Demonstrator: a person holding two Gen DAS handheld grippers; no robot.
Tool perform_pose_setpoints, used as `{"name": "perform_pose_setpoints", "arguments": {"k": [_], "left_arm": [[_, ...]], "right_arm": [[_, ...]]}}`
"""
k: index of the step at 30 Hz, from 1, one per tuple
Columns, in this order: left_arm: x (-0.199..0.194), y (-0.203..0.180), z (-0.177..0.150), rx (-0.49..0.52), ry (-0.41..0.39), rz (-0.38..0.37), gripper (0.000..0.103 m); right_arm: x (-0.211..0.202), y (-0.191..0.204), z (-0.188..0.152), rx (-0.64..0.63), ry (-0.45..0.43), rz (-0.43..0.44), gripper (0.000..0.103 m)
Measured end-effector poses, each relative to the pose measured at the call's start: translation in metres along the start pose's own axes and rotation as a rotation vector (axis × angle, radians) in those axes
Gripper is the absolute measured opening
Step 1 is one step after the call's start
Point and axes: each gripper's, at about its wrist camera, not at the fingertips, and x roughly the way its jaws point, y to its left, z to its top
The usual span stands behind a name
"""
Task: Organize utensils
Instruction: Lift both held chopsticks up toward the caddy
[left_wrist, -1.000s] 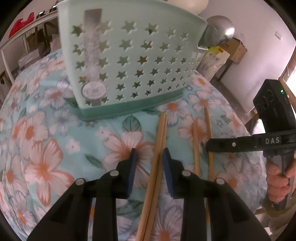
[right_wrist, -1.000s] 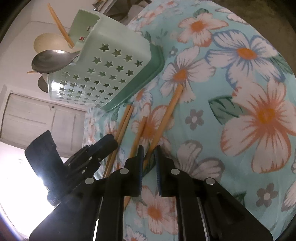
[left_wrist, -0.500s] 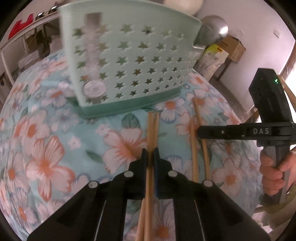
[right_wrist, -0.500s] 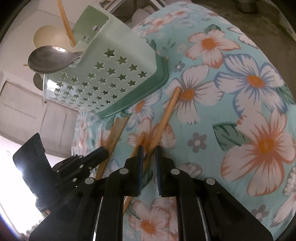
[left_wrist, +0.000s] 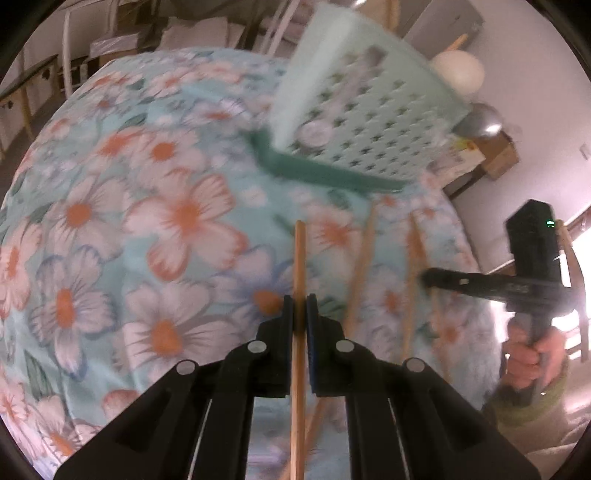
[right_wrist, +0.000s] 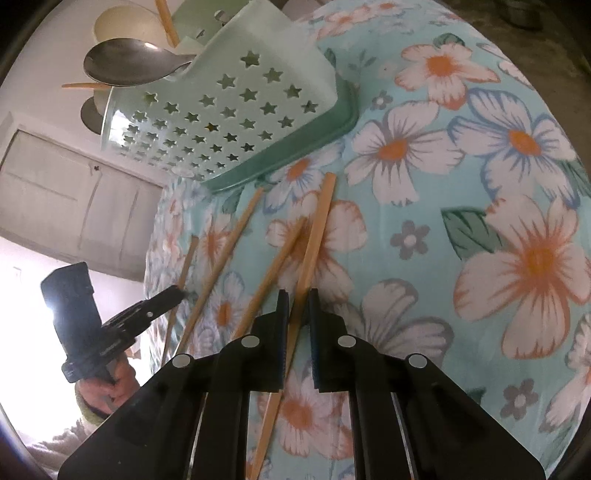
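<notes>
I am holding 1 chopstick (left_wrist: 298, 266) in my left gripper (left_wrist: 299, 314), jaws clamped on its shaft, its long axis running straight ahead along the fingers. They have just been closing, with that stick between them. The star-holed caddy (left_wrist: 373, 122), where I judge the stick belongs, is standing beyond the stick's far tip and to its right, on the floral cloth (left_wrist: 110, 221). The view is blurred, so the gap between tip and caddy is hard to read.

My right gripper (right_wrist: 297, 306) is sitting nearer the caddy's green base (right_wrist: 295, 162), jaws drawn close around a second chopstick (right_wrist: 314, 236) that is lying on the cloth and pointing toward that base; the pads look to be pressing it. A third stick (right_wrist: 275, 269) is lying just beside it on the side away from the big flowers, and 2 more (right_wrist: 225, 254) are lying farther out toward my left gripper.

A steel spoon (right_wrist: 129, 61) and other sticks are already standing in the caddy. Both held sticks, I judge, need tipping upright before they can drop in from above its rim.
</notes>
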Motion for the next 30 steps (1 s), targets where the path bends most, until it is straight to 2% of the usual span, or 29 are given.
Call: {"name": "perform_pose_setpoints", "arguments": {"k": [5, 8, 13, 15, 17, 20, 24, 30], "left_arm": [[0.002, 0.005, 0.010, -0.019, 0.005, -0.017, 0.009], [0.011, 0.006, 0.020, -0.011, 0.022, -0.002, 0.012], [0.024, 0.004, 0.030, 0.009, 0.012, 0.014, 0.012], [0.026, 0.002, 0.032, 0.003, 0.004, 0.027, 0.006], [0.024, 0.002, 0.033, -0.004, -0.010, 0.026, 0.006], [0.010, 0.001, 0.034, 0.007, -0.052, 0.035, 0.006], [-0.016, -0.001, 0.036, 0.002, -0.113, 0.004, 0.006], [-0.076, -0.017, 0.050, 0.026, -0.270, -0.064, 0.006]], "right_arm": [[-0.008, -0.006, 0.007, 0.036, -0.040, -0.014, 0.014], [-0.012, -0.016, 0.012, 0.063, -0.064, -0.003, 0.016], [-0.009, -0.025, 0.015, 0.104, -0.095, 0.016, 0.007], [-0.012, -0.025, 0.013, 0.105, -0.108, 0.017, 0.007], [-0.017, -0.023, 0.011, 0.095, -0.123, 0.007, 0.006], [-0.032, -0.018, 0.008, 0.062, -0.150, -0.009, 0.005], [-0.055, -0.004, 0.006, 0.002, -0.231, -0.019, 0.004], [-0.080, 0.015, 0.003, -0.084, -0.319, -0.057, 0.004]]}}
